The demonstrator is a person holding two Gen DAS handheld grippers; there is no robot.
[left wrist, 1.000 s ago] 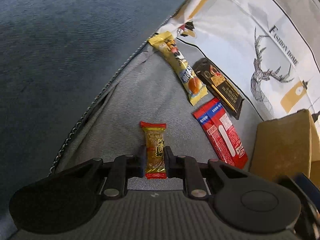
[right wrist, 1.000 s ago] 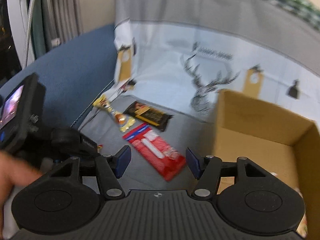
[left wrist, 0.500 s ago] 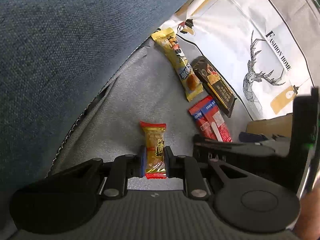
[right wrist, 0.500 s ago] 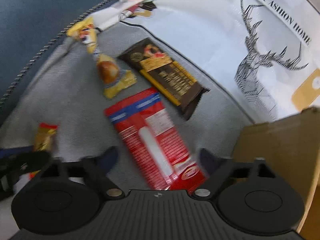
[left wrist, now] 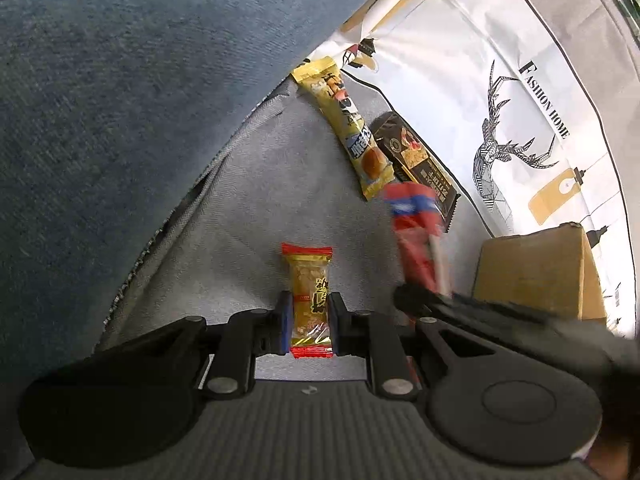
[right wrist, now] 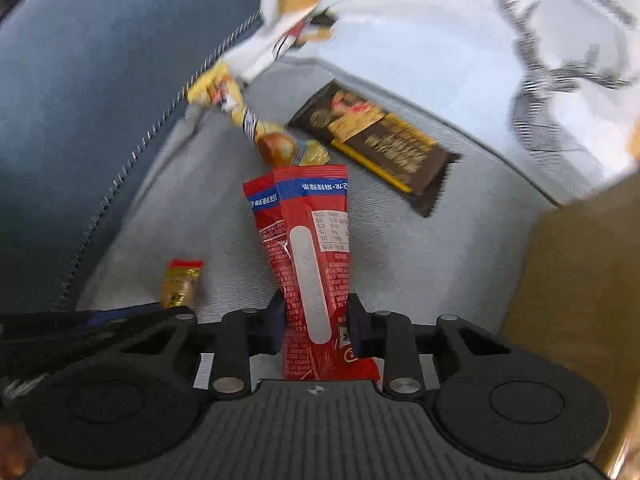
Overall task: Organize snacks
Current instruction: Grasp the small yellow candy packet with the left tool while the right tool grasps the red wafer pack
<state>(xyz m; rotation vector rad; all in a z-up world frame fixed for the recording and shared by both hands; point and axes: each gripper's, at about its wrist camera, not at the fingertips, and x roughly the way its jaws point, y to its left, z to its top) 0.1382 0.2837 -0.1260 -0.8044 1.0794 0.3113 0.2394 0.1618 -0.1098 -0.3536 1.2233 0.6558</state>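
My left gripper (left wrist: 310,312) is shut on a small gold snack with red ends (left wrist: 310,300), held over the grey cushion (left wrist: 248,200). My right gripper (right wrist: 316,312) is shut on a pair of red snack packets (right wrist: 312,264), lifted and tilted; they also show blurred in the left wrist view (left wrist: 416,236). A long yellow snack bar (left wrist: 348,128) and a dark brown snack bar (left wrist: 416,160) lie on the cushion beyond. The gold snack shows in the right wrist view (right wrist: 180,284) at lower left.
A cardboard box (left wrist: 536,272) stands at the right, also in the right wrist view (right wrist: 580,300). A white deer-print pillow (left wrist: 500,80) lies behind the snacks. A blue sofa surface (left wrist: 120,100) rises at the left.
My right gripper came down over the red packets, closed on them and lifted them off the cushion. My left gripper still holds the gold snack in the same place.
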